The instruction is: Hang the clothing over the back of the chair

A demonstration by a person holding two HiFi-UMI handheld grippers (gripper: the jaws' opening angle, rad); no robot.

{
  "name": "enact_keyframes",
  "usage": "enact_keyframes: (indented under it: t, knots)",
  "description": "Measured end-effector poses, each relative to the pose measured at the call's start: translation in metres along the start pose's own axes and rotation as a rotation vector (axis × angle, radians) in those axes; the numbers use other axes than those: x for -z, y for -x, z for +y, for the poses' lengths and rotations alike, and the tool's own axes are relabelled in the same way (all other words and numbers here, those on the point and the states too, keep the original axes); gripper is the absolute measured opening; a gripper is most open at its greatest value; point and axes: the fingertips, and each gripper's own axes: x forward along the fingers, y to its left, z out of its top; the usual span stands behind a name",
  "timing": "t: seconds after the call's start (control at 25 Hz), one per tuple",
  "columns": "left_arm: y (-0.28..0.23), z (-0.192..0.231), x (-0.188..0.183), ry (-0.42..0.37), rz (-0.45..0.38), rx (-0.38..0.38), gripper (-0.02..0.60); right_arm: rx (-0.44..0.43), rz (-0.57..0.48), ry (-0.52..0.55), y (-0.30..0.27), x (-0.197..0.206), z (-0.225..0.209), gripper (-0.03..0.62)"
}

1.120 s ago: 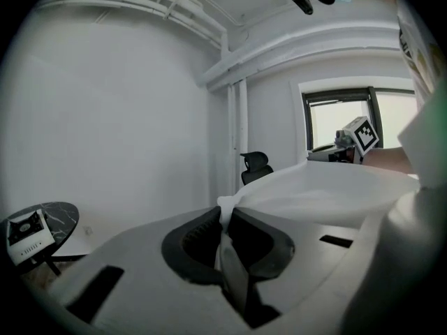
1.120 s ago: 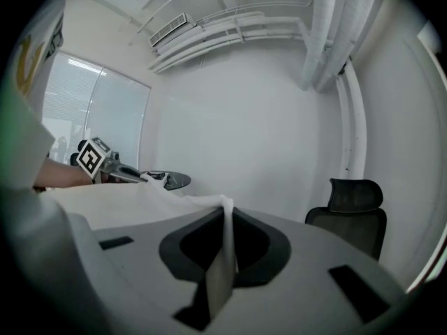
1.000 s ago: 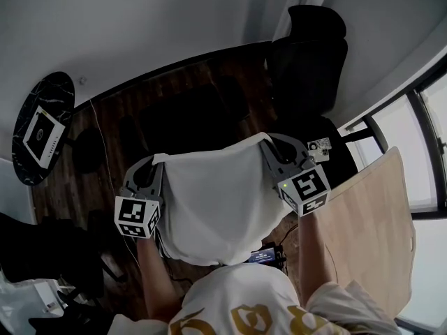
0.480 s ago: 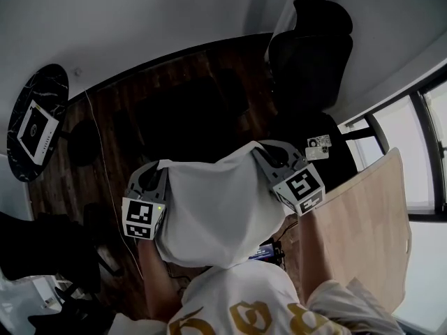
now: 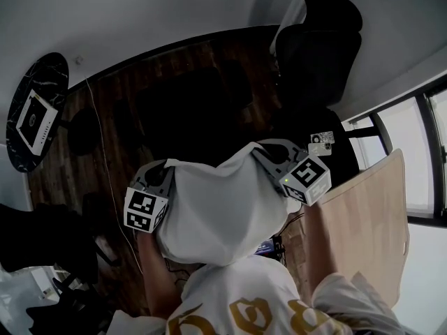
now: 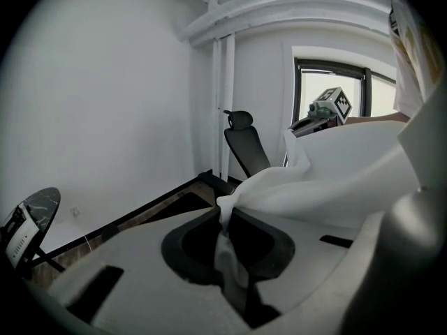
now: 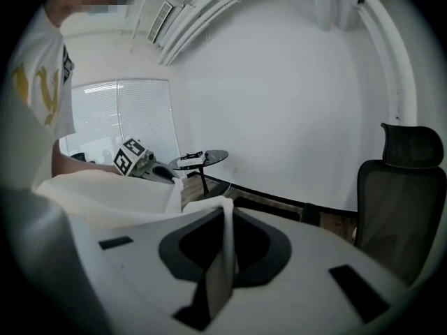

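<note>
A white garment (image 5: pixel 220 211) hangs spread between my two grippers in the head view. My left gripper (image 5: pixel 170 165) is shut on its left top corner, and the white cloth (image 6: pixel 230 208) shows pinched between the jaws in the left gripper view. My right gripper (image 5: pixel 255 150) is shut on the right top corner, with the cloth (image 7: pixel 225 218) nipped between its jaws. A black mesh office chair (image 5: pixel 318 44) with a headrest stands ahead at the upper right; the chair (image 7: pixel 398 201) is at the right of the right gripper view and the chair (image 6: pixel 244 149) is mid-frame in the left gripper view.
A round dark side table (image 5: pixel 35 117) with a white device on it stands at the far left. A light wooden tabletop (image 5: pixel 367 222) lies at the right by the window. Dark wood floor (image 5: pixel 188 103) runs under a white wall. Cables trail near my feet.
Both grippers have sunk with the garment stretched between them and tipped further downward. The chair now sits higher in the head view.
</note>
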Motion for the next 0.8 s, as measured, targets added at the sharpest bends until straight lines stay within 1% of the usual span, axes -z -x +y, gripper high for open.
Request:
enact_keyframes:
  t: [0.12, 0.2, 0.28, 0.32, 0.4, 0.44, 0.52, 0.56, 0.64, 0.72, 0.8]
  knots:
    - [-0.002, -0.009, 0.005, -0.016, 0.039, 0.027, 0.04, 0.007, 0.041, 0.0, -0.004, 0.004, 0.001, 0.056]
    - [-0.007, -0.019, 0.008, -0.048, 0.074, 0.048, 0.04, 0.012, 0.069, -0.001, -0.004, 0.008, -0.001, 0.078]
    - [-0.014, -0.027, 0.015, -0.074, 0.119, 0.082, 0.041, 0.014, 0.082, 0.0, -0.004, 0.01, -0.002, 0.089]
    - [-0.017, -0.031, 0.019, -0.072, 0.143, 0.103, 0.047, 0.01, 0.09, -0.005, -0.004, 0.012, -0.002, 0.091]
    - [-0.02, -0.035, 0.029, -0.041, 0.182, 0.137, 0.078, -0.011, 0.117, -0.032, -0.005, 0.018, 0.0, 0.093]
    - [-0.021, -0.035, 0.034, -0.021, 0.198, 0.145, 0.1, -0.025, 0.131, -0.048, -0.007, 0.021, 0.001, 0.113]
    - [-0.021, -0.032, 0.04, 0.008, 0.213, 0.146, 0.17, -0.048, 0.155, -0.076, -0.01, 0.024, 0.004, 0.164]
    - [-0.021, -0.03, 0.041, 0.013, 0.211, 0.142, 0.197, -0.052, 0.163, -0.085, -0.011, 0.024, 0.005, 0.197]
    - [-0.021, -0.026, 0.041, 0.014, 0.199, 0.129, 0.237, -0.052, 0.168, -0.09, -0.011, 0.023, 0.006, 0.231]
    - [-0.019, -0.024, 0.04, 0.023, 0.188, 0.126, 0.247, -0.05, 0.163, -0.087, -0.012, 0.023, 0.006, 0.256]
    - [-0.016, -0.023, 0.039, 0.056, 0.175, 0.132, 0.275, -0.051, 0.158, -0.08, -0.012, 0.022, 0.007, 0.283]
